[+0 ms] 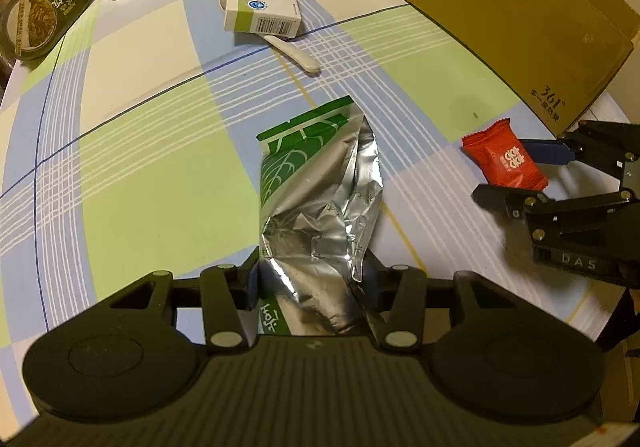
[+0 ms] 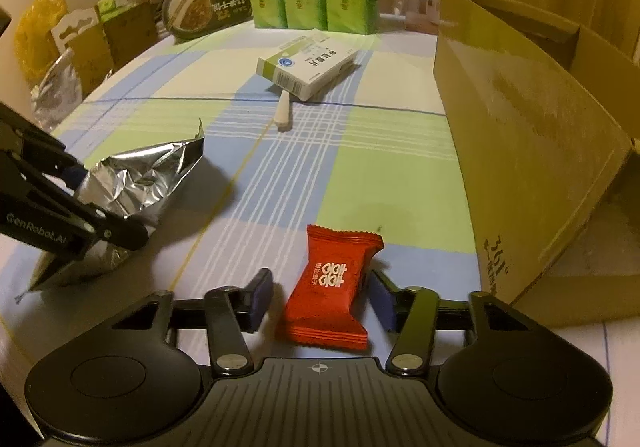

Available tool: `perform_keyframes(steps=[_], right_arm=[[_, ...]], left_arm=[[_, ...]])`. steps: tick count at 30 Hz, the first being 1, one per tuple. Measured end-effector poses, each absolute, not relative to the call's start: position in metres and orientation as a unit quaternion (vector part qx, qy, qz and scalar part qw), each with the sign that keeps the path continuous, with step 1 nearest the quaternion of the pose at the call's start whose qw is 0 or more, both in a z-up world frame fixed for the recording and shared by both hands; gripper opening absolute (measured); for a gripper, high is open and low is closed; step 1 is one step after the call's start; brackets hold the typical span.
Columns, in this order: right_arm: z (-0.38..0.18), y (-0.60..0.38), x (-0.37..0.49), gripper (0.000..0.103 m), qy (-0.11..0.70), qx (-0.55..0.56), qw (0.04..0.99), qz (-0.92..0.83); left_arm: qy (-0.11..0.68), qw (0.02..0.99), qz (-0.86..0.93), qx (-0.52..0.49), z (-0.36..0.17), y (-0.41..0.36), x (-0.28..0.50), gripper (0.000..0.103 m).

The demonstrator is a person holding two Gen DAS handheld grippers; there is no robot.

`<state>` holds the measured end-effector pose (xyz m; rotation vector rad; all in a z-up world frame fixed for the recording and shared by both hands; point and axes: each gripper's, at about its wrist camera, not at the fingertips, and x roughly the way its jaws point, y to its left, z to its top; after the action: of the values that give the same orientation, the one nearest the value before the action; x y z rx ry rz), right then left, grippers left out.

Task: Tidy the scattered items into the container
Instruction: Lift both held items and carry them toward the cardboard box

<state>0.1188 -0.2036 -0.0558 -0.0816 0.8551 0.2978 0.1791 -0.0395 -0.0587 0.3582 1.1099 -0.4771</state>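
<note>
While the left tool [image 1: 312, 283] clamps the crumpled foil bag [image 1: 320, 203] low over the checked surface [image 1: 152, 151], the right tool [image 2: 320, 297] stands open around the red candy [image 2: 330, 287]; the cardboard box [image 2: 520, 151] sits just right of it.

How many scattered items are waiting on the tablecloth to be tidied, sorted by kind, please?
Foil pouch: 1, in the left gripper
Red candy: 1, between the right gripper fingers
Medicine box: 1
White spoon: 1
Total: 4
</note>
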Motion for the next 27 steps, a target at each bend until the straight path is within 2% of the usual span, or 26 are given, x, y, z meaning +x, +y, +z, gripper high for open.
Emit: perform_keyframes(steps=[1, 3, 6, 10, 12, 14, 27], right_arm=[[-0.056, -0.203, 0.119, 0.043, 0.412, -0.044, 0.899, 0.143], [-0.056, -0.203, 0.119, 0.032, 0.41, -0.052, 0.899, 0.143], [-0.057, -0.202, 0.118, 0.028, 0.408, -0.056, 0.9, 0.144], [-0.056, -0.203, 0.117, 0.028, 0.409, -0.052, 0.899, 0.145], [-0.055, -0.204, 0.116, 0.027, 0.408, -0.049, 0.9, 0.146], [-0.051, -0.204, 0.115, 0.027, 0.404, -0.047, 0.902, 0.147], [-0.02, -0.206, 0.099, 0.027, 0.378, -0.039, 0.913, 0.148]], left_arm=[[0.519, 0.807, -0.224, 0.171, -0.059, -0.04, 0.179, 0.043], [0.52, 0.805, -0.223, 0.179, -0.06, -0.042, 0.179, 0.045], [0.523, 0.802, -0.221, 0.184, -0.063, -0.044, 0.182, 0.049], [0.524, 0.801, -0.22, 0.188, -0.067, -0.045, 0.183, 0.05], [0.524, 0.801, -0.22, 0.189, -0.066, -0.045, 0.183, 0.044], [0.52, 0.803, -0.221, 0.191, -0.062, -0.045, 0.181, 0.043], [0.497, 0.823, -0.217, 0.17, -0.029, -0.043, 0.152, 0.043]])
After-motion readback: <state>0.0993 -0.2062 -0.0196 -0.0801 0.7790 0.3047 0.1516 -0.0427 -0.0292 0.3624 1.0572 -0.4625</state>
